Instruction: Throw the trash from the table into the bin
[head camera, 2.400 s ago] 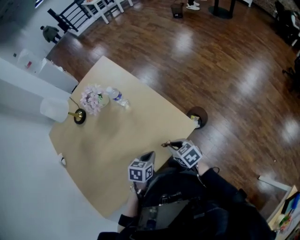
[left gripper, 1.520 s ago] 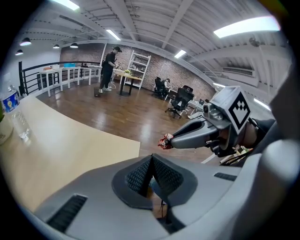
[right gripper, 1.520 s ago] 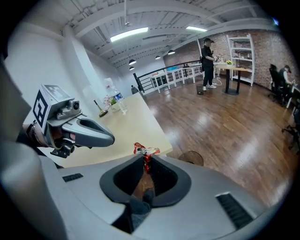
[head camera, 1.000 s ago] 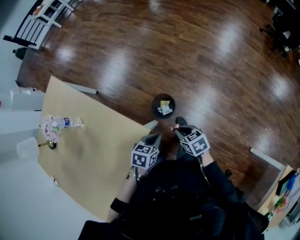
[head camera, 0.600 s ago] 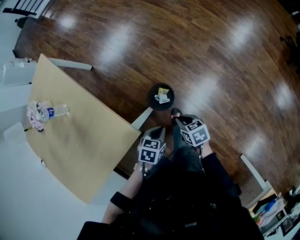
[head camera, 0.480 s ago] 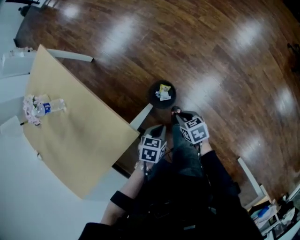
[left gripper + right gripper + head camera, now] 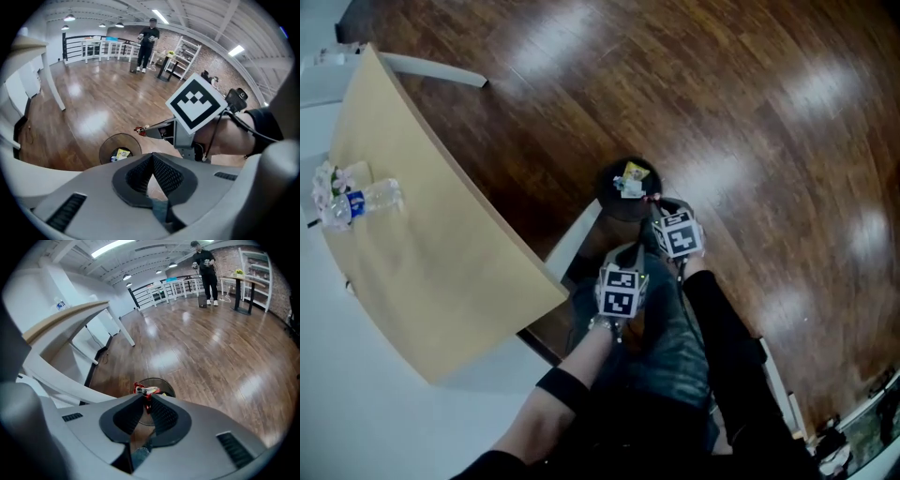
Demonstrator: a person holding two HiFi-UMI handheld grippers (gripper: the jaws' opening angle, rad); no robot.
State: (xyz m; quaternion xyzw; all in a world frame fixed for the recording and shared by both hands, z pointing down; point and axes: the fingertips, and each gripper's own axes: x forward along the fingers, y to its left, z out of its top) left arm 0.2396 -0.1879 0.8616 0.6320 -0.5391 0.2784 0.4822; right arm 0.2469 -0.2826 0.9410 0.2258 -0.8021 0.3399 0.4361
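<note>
Right gripper (image 7: 146, 401) clamped on a small red wrapper (image 7: 144, 390), right above the bin (image 7: 607, 180), which sits on the floor right of the table (image 7: 441, 272). Yellow scrap (image 7: 631, 172) in the bin. Left gripper (image 7: 152, 158) jaws together, empty, near-left of the right one. Bottle (image 7: 367, 199) at the table's far-left end.

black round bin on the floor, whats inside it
Inside the black round bin: a yellow wrapper and white scrap. The right gripper, shut on a red wrapper, covers its near rim.
</note>
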